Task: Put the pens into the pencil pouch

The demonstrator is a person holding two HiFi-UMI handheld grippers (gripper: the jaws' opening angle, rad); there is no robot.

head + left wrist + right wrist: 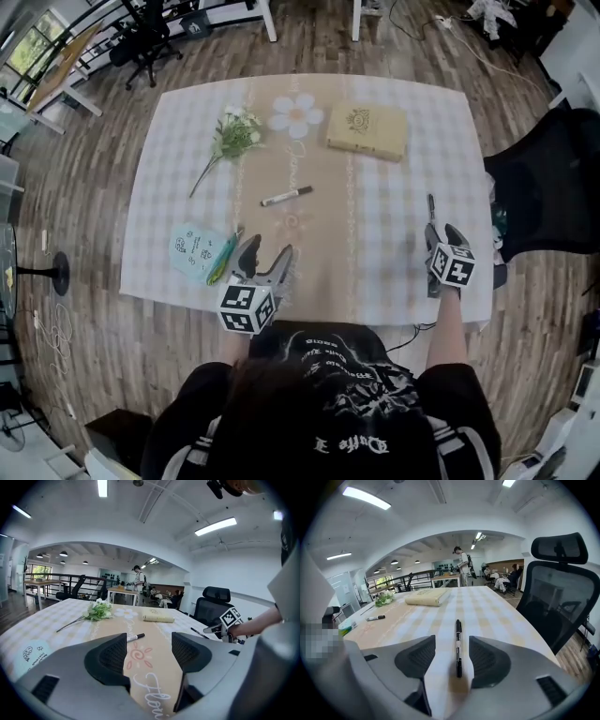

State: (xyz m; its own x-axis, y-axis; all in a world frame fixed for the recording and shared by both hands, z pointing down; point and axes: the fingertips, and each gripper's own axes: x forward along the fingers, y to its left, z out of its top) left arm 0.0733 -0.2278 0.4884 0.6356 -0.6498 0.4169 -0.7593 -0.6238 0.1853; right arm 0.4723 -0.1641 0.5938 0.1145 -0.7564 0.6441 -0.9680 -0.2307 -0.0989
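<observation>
Head view: on the table (394, 253), the beige pencil pouch (367, 130) is laid at the far side. The left gripper (267, 258) is held empty, jaws apart, at the near edge. The right gripper (439, 234) has its jaws spread either side of a black pen (458, 644) lying flat, unpressed, while a marker (287, 196) is left mid-table.

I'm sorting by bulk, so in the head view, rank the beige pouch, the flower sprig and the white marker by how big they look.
1. beige pouch, broadest
2. flower sprig, about as long but mostly thin stem
3. white marker, shortest and thinnest
</observation>
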